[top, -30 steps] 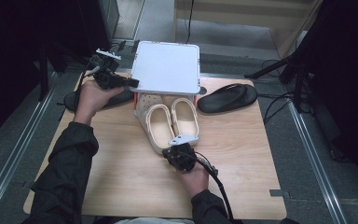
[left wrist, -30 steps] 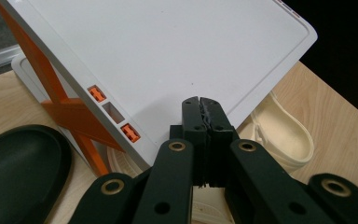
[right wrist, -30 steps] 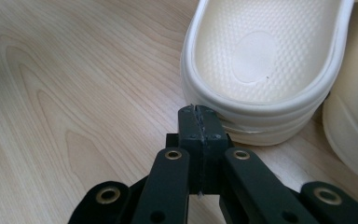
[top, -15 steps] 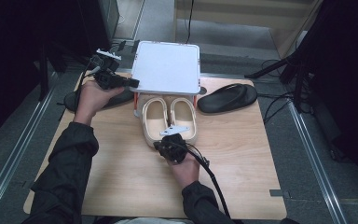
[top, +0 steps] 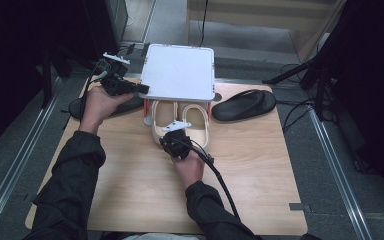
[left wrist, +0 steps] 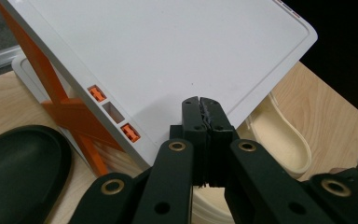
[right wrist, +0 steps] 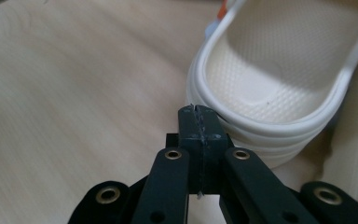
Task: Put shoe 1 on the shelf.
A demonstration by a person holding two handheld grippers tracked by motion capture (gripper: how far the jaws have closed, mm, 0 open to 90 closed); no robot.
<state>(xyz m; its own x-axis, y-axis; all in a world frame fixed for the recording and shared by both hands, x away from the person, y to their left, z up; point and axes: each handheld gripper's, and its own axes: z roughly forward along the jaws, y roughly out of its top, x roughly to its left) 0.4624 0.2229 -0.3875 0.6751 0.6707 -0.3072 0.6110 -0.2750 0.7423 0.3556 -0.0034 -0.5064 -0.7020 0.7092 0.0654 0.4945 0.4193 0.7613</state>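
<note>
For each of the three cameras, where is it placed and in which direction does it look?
High view: above the person's side, looking forward and down on the wooden table; both forearms, left tool, right tool.
Left gripper view: rides the left tool, looking along shut jaws at the white shelf.
Right gripper view: rides the right tool, facing a cream slipper; jaws shut.
Shared: high and left gripper views both show the shelf and a black slipper.
</note>
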